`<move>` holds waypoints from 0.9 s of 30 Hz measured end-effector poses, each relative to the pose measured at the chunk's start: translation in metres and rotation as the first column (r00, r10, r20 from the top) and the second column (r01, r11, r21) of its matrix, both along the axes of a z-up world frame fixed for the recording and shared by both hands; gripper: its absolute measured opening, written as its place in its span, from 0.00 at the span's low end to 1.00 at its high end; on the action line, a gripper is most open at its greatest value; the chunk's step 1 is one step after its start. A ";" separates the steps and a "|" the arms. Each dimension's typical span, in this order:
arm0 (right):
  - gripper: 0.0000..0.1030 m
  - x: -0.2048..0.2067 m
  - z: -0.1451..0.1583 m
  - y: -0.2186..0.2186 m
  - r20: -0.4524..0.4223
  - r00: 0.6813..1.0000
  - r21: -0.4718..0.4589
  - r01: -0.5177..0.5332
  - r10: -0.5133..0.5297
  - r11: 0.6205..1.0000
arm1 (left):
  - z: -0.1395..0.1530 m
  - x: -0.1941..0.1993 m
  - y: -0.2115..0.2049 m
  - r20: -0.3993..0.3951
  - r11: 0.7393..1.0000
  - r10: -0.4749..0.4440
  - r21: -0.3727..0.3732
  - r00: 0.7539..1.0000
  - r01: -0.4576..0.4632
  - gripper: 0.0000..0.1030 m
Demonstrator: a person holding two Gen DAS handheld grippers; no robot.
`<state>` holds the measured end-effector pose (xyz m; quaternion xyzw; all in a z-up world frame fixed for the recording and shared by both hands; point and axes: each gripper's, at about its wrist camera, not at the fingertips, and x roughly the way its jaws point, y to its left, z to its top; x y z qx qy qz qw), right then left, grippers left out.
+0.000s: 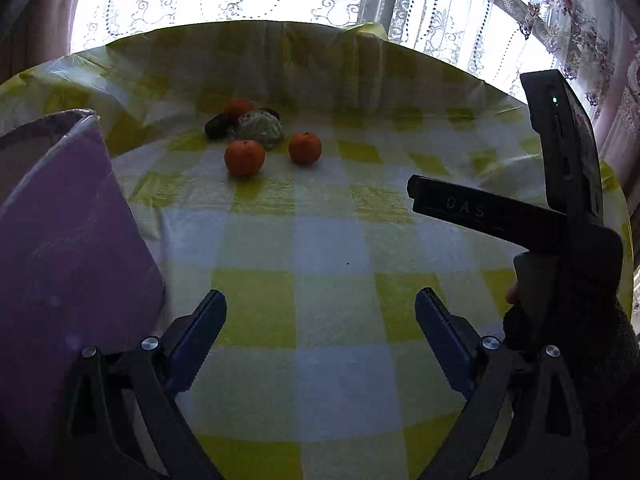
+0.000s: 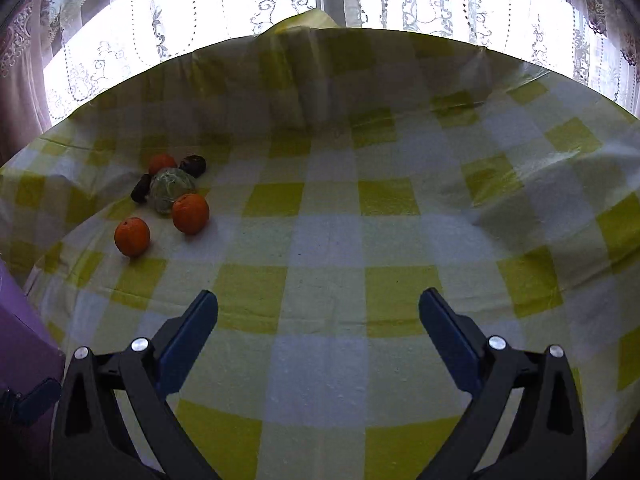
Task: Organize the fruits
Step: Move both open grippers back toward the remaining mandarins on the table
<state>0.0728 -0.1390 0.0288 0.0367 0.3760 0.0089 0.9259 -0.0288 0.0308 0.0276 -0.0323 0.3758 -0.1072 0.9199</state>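
Both grippers are hovering low over the checked tablecloth (image 2: 320, 240), nothing in either. Left gripper (image 1: 320, 316) is sitting with jaws spread wide; right gripper (image 2: 318, 314) likewise, wide and empty. In the left view the right unit's black body is showing at the right edge, so the two are running side by side, near each other.

Fruit cluster is sitting far from both, toward the window side and left of centre. Near orange (image 1: 244, 157) is standing alone at the front; second orange (image 1: 305, 148) is just beside the green wrapped fruit (image 1: 260, 130), possibly touching it, hard to tell. Third orange (image 1: 239, 109) is peeking out behind, and two dark fruits (image 1: 216, 125) are flanking the green one; type unclear in the backlight.

Purple box (image 1: 68, 240) is filling the left edge, close to the left gripper. Probably the destination, but its opening isn't showing.

Judgement: the step is the approach to the first pick. Advice:
- Start with the near orange: clear space all round, no neighbours to knock.
- Left gripper looks better placed, since cluster and box are both on its side.
- Keep the jaws wide until they straddle the fruit at its widest point, then close gently; round skin rolls.
- Come in low and level so a fingertip doesn't push it into the pile.
- Keep the right gripper clear of the left's path.
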 end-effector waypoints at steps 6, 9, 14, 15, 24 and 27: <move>0.98 0.012 -0.001 0.033 -0.001 0.979 -0.031 -0.204 0.204 0.979 | -0.004 0.004 -0.005 -0.036 0.999 -0.049 0.016 0.998 0.050 0.90; 0.98 0.014 0.000 0.049 -0.003 0.959 -0.046 -0.282 0.282 0.958 | -0.006 0.007 0.000 -0.062 0.999 -0.049 -0.010 0.997 0.049 0.90; 0.98 0.019 0.000 0.068 -0.015 0.931 -0.038 -0.365 0.365 0.930 | -0.014 0.014 0.006 -0.107 0.998 -0.033 -0.063 0.994 0.026 0.90; 0.98 0.020 -0.001 0.071 -0.020 0.926 -0.039 -0.379 0.378 0.925 | -0.014 0.014 0.005 -0.106 0.998 -0.032 -0.063 0.994 0.026 0.90; 0.98 0.031 -0.005 0.070 -0.044 0.897 0.056 -0.438 0.440 0.897 | -0.014 0.015 0.004 -0.103 0.998 -0.019 -0.069 0.995 0.012 0.90; 0.98 0.041 -0.005 0.074 -0.053 0.892 0.056 -0.447 0.450 0.893 | -0.014 0.016 0.007 -0.100 0.996 -0.015 -0.087 0.995 0.006 0.90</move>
